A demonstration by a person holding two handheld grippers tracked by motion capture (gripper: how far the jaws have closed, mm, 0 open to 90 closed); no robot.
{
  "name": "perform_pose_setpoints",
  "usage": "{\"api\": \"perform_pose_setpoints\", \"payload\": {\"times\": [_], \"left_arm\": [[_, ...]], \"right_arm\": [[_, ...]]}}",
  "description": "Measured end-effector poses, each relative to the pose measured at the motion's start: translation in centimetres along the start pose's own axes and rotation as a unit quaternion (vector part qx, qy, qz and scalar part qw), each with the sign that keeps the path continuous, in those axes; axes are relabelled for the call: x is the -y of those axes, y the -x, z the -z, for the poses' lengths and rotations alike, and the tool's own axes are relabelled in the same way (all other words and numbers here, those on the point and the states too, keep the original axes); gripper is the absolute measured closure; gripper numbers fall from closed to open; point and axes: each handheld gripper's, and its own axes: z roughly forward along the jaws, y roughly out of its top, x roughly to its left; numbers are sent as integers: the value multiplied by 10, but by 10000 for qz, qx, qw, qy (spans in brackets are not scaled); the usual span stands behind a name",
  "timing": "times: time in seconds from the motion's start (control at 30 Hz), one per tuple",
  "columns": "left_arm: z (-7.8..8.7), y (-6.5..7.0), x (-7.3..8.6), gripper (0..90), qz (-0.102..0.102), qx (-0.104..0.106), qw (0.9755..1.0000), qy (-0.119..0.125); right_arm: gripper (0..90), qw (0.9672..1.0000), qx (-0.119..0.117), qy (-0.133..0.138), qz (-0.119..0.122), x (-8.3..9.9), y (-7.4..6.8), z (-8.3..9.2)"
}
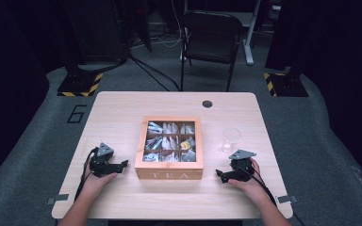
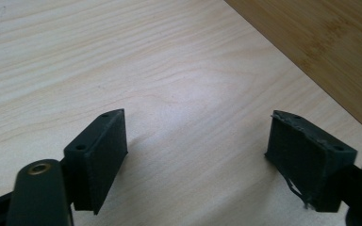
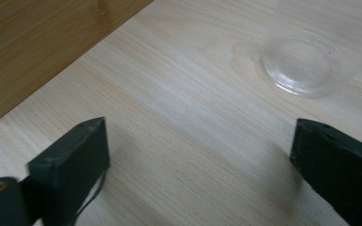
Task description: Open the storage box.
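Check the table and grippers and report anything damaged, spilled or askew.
One oddity: the left gripper's right-hand pad is frayed, with torn edges and loose threads. The tea box sits square, the glass stands upright, nothing spilled.

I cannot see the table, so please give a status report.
Left gripper and right gripper open, empty. Tea box between them, untouched. Clear cup beside box. Nothing in the way.

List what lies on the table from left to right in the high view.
Left gripper → open wooden tea box with paper sachets in its compartments → right gripper → clear empty drinking glass.
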Motion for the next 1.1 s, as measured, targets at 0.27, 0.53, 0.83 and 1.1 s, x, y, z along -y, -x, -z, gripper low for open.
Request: {"api": "perform_pose_setpoints", "payload": {"times": [0.27,0.53,0.83,1.1], "left_arm": [[3,-3,0,264,180,49,9998,33],[14,3,-4,308,268,190,9993,202],[22,12,-8,346,301,292,9987,302],[30,18,-11,353,191,190,9986,456]], "right_arm": [[258,10000,60,-9,15,-3,-2,6],[322,9998,-47,174,86,-10,-7,17],[362,9993,-172,263,225,-16,-15,25],[377,9987,-285,355,232,-21,-21,30]]}}
